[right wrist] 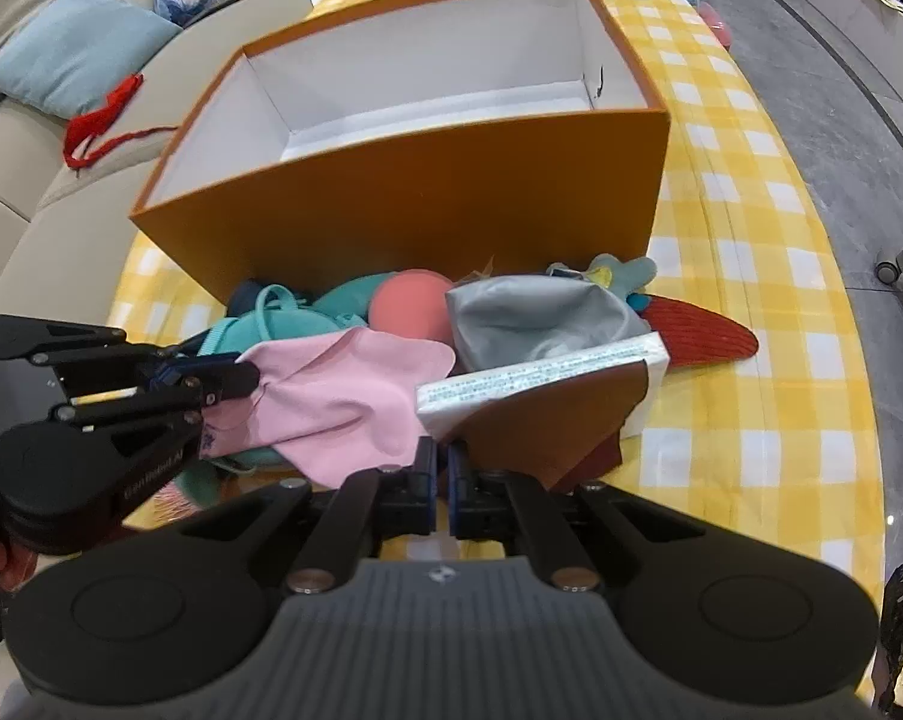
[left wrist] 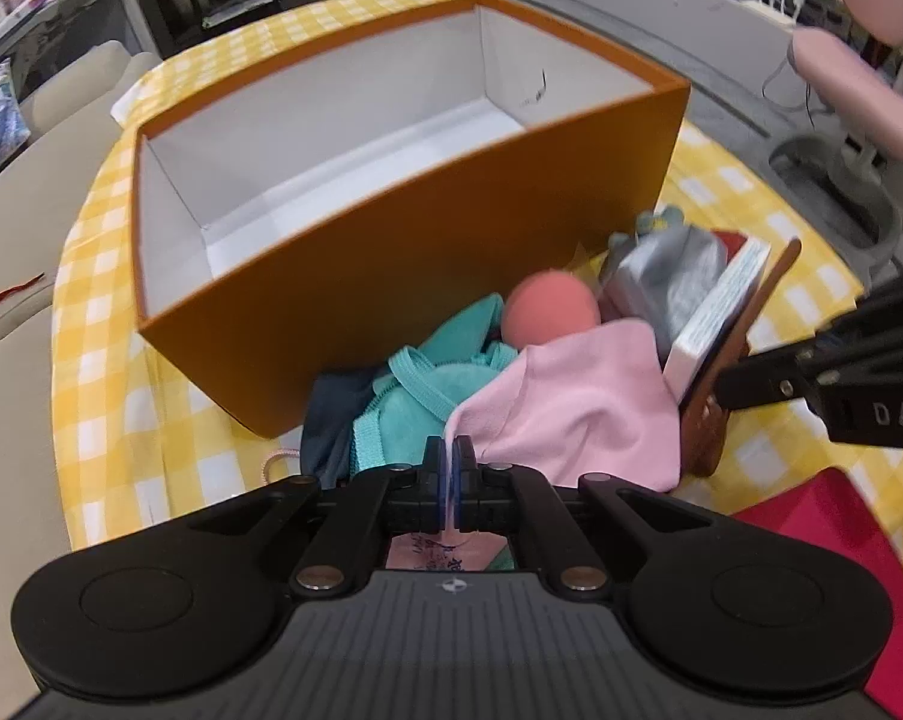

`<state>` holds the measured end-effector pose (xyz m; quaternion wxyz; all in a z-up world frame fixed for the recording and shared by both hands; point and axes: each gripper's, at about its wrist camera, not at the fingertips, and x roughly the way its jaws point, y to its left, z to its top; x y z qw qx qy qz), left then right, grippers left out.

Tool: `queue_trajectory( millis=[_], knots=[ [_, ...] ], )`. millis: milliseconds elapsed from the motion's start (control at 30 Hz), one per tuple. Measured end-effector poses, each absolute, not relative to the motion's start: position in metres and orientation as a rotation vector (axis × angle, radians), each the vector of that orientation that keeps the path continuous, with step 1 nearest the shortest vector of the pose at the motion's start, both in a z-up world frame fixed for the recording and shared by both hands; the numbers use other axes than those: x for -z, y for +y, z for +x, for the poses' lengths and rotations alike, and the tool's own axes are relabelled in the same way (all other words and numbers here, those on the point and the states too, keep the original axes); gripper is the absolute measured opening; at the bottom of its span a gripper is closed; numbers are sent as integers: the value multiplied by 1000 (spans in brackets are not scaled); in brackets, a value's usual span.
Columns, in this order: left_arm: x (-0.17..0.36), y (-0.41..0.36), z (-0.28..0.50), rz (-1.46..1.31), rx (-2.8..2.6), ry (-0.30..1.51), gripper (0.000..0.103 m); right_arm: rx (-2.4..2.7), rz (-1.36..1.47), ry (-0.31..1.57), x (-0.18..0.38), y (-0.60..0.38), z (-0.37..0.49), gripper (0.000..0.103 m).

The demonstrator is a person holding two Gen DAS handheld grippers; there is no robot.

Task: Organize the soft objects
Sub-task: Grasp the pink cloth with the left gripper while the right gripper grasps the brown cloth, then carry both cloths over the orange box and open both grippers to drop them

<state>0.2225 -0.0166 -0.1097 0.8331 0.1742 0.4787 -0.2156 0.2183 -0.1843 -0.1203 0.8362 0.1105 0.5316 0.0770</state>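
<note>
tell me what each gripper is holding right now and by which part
The left gripper pinches the pink cloth by its near edge. The right gripper is shut on the near corner of the brown sheet.

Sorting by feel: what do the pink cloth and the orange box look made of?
Pink cloth: thin, matte woven or knit fabric, judging by its soft folds and drape. Orange box: probably rigid cardboard, with straight flat walls, a smooth orange outside and white inside.
</note>
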Motion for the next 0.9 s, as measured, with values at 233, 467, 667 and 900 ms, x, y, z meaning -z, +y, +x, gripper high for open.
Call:
queue_trajectory(
  millis=[233,467,667,900],
  knots=[
    [71,-10,206,286,445,974,2,-177,251,1088,97,-193,195,0],
    [27,-3,184,194,418,923,2,-198,251,1030,66,-198,169,0],
    [-8,-1,164,177,402,864,2,-216,219,963,32,-197,149,0],
    [-37,-2,143,191,409,803,2,-232,182,891,-5,-193,130,0]
  ],
)
